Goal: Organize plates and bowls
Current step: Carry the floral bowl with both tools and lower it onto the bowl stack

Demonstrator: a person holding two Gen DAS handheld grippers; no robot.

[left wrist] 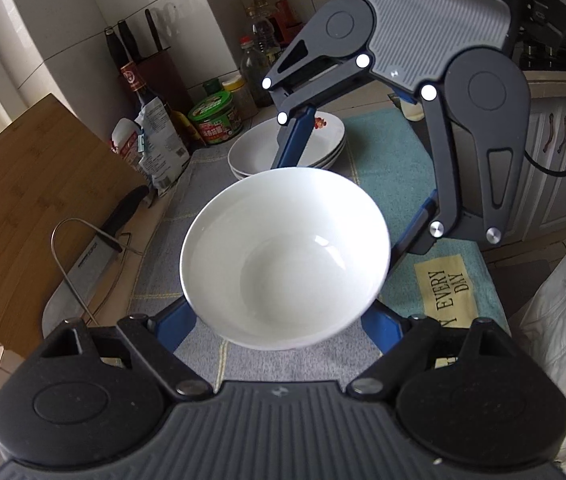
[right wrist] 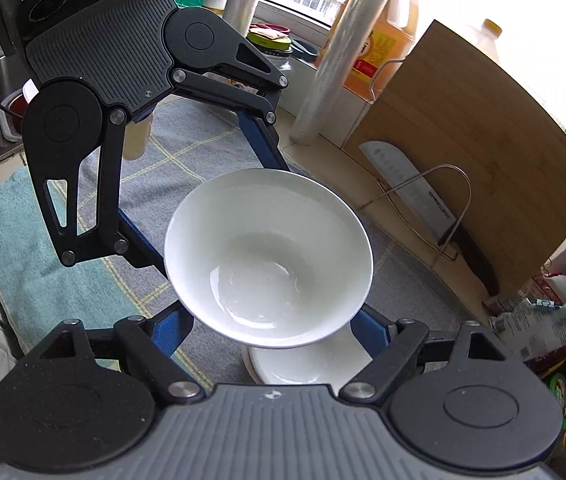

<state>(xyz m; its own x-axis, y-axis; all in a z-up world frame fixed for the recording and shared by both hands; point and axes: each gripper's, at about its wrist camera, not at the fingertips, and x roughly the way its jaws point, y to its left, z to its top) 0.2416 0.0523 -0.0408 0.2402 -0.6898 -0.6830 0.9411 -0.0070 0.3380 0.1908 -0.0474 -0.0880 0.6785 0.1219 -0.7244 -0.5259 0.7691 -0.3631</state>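
Left wrist view shows our left gripper (left wrist: 283, 280) clamped on a white bowl (left wrist: 285, 258) at centre frame, blue fingers (left wrist: 177, 320) pressing its sides. Our right gripper (left wrist: 347, 184), reaching in from the upper right, grips the same bowl. Beyond it, a stack of white plates (left wrist: 251, 156) sits on the grey checked cloth (left wrist: 191, 188), cleaver (left wrist: 91, 264) at left.

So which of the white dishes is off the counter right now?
The deep white bowl, held up between both sets of jaws. The stacked shallow plates sit on the cloth behind it.
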